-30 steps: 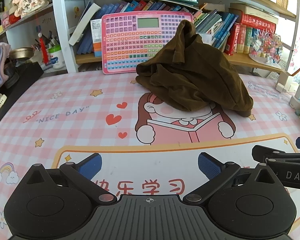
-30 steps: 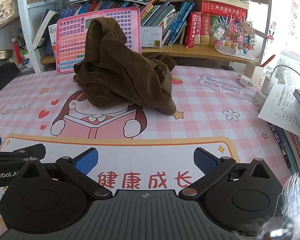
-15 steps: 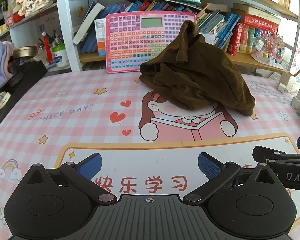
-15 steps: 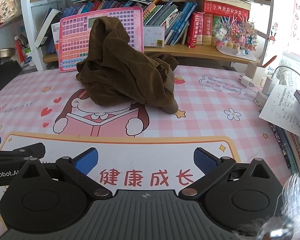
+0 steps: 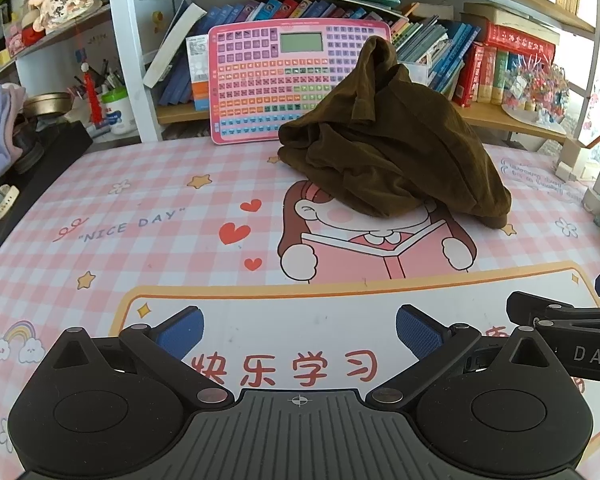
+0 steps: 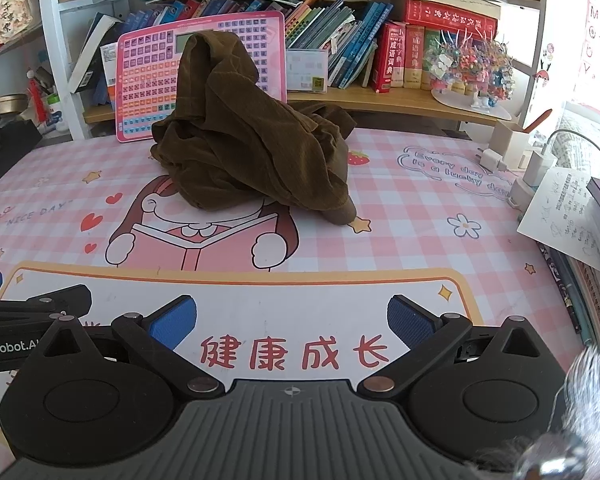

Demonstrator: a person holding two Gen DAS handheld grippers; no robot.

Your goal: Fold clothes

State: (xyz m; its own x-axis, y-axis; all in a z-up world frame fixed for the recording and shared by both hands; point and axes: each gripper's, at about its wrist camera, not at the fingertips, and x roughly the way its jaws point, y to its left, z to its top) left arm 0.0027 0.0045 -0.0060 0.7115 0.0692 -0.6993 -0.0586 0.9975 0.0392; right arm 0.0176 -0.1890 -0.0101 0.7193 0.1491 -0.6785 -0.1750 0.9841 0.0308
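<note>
Here we see the crumpled dark-brown corduroy garment (image 5: 388, 148) heaped mid-mat on the pink checkered cartoon desk mat (image 5: 148, 208), its peak against the pink keyboard learning toy (image 5: 268, 80). Our left gripper (image 5: 298, 332) and right gripper (image 6: 290, 320) hover wide open, empty, well short of it.

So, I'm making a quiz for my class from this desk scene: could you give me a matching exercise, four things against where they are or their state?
Things:
1. brown garment
2. pink keyboard toy
3. white charger
4. left gripper

Places or states:
A. leaning against the bookshelf
B. crumpled in a heap on the mat
C. jaws open, empty
D. at the desk's right edge, cable attached

Pairs: 1-B, 2-A, 3-D, 4-C
</note>
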